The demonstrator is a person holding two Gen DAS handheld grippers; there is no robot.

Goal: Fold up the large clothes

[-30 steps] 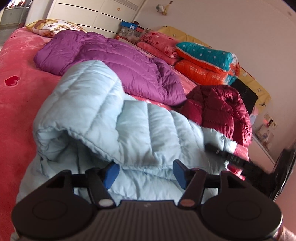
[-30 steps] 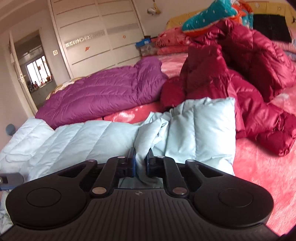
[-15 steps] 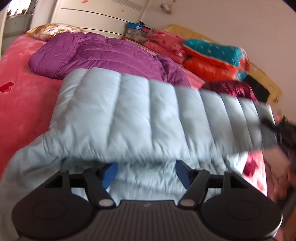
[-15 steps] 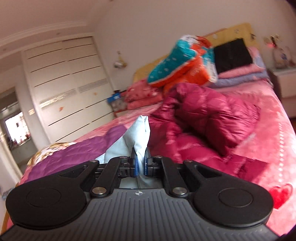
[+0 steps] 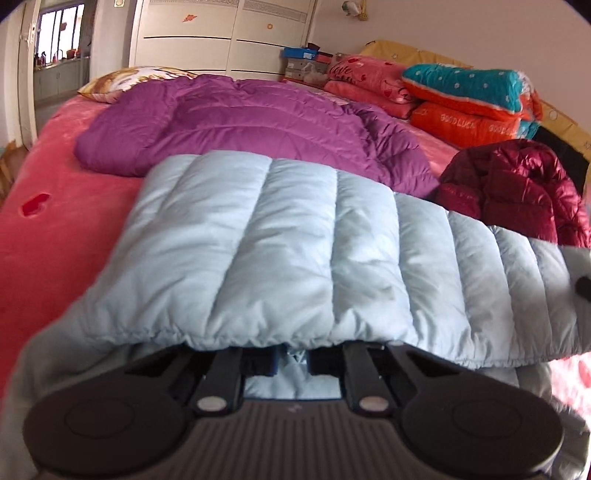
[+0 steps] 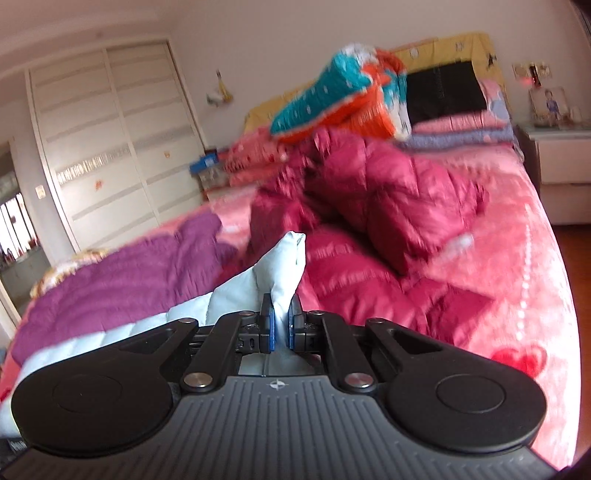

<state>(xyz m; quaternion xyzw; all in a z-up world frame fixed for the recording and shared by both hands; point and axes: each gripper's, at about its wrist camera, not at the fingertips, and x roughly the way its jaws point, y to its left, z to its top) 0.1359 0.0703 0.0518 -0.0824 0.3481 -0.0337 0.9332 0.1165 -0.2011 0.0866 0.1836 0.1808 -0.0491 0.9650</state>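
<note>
A light blue quilted down jacket (image 5: 295, 251) is stretched across the pink bed, and its gathered hem drapes over my left gripper (image 5: 291, 360). The left jaws are closing to nearly touching, with a fold of the pale fabric pinched between the blue pads. The hem hides the fingertips. In the right wrist view my right gripper (image 6: 281, 325) is shut on a corner of the same jacket (image 6: 284, 266), which sticks up as a peak above the pads. The rest of the jacket trails away to the left.
A purple down jacket (image 5: 240, 125) lies flat behind the blue one. A dark red jacket (image 5: 517, 188) is heaped to the right. Folded blankets (image 5: 465, 85) are stacked at the headboard. A white wardrobe (image 5: 221, 33) stands behind the bed, and a nightstand (image 6: 557, 155) stands at the far right.
The left jaws went from wide open to closed on the jacket's hem. The bunched jacket got pulled out flat. The right gripper rose and swung right with its corner still held.
</note>
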